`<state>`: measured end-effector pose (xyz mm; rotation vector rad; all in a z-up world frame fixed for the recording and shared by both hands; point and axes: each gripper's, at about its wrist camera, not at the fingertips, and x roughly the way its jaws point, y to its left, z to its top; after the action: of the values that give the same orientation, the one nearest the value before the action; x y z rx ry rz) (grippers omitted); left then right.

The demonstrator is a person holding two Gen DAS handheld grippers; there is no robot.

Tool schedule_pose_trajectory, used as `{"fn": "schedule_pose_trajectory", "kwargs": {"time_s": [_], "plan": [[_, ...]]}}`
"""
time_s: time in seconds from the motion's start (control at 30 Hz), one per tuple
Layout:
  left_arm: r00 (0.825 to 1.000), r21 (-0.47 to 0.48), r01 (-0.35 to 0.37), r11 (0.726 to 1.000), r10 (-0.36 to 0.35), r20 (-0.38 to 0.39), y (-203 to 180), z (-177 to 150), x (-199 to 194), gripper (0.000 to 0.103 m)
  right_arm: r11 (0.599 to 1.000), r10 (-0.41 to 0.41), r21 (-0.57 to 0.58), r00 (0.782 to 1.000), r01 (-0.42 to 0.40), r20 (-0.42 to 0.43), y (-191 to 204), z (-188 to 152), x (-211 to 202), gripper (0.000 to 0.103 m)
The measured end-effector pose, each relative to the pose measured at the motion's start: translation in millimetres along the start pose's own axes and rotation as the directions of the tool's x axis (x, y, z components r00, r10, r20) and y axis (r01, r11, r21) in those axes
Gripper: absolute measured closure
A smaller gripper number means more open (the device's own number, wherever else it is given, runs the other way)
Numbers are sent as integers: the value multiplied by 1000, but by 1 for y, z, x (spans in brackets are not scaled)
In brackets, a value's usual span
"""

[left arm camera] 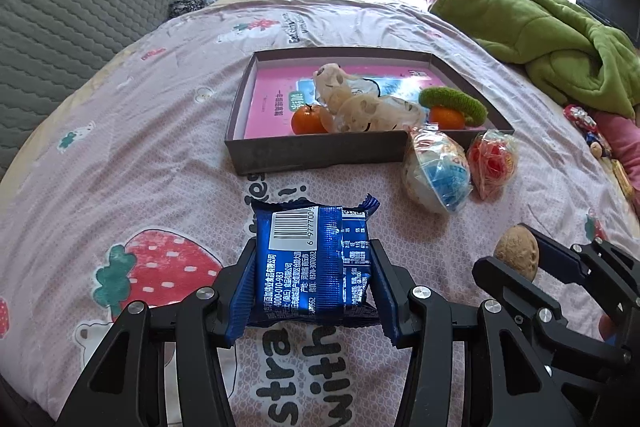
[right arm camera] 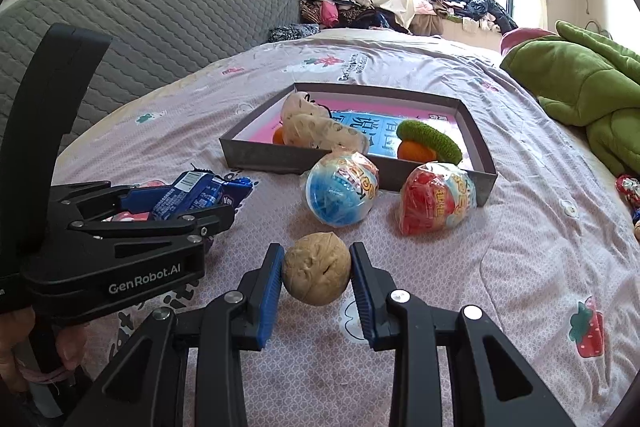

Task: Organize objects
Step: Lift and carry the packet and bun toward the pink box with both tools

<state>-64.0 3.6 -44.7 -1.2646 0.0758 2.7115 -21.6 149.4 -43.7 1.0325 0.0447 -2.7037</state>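
Note:
My left gripper is shut on a blue snack packet above the bedspread; the gripper and packet also show at the left of the right wrist view. My right gripper is shut on a brown walnut; the gripper and walnut also show at the right of the left wrist view. Ahead lies a grey tray holding lotus-root pieces, two oranges and a green band.
Two wrapped toy balls, one blue and one red, lie against the tray's near wall. A green blanket is heaped at the right. A grey headboard stands at the left, with clothes piled by the window.

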Motion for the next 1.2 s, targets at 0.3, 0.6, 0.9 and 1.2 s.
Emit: {"fn": "schedule_pose_trajectory", "kwargs": {"time_s": [0.3, 0.6, 0.9, 1.2], "plan": [[1000, 3, -8, 1000, 7, 20, -5, -2, -14, 50, 1000, -4, 7, 999, 4, 35, -2, 7, -11, 69], [998, 4, -10, 1000, 10, 58, -9, 1, -33, 50, 1000, 1, 12, 997, -2, 76, -5, 18, -23, 69], [995, -1, -8, 1000, 8, 102, -11, 9, -52, 50, 1000, 14, -8, 992, -13, 122, -5, 34, -35, 69], [990, -11, -5, 1000, 7, 141, -8, 20, -65, 50, 1000, 17, -20, 990, -14, 142, -10, 49, -41, 69]]}}
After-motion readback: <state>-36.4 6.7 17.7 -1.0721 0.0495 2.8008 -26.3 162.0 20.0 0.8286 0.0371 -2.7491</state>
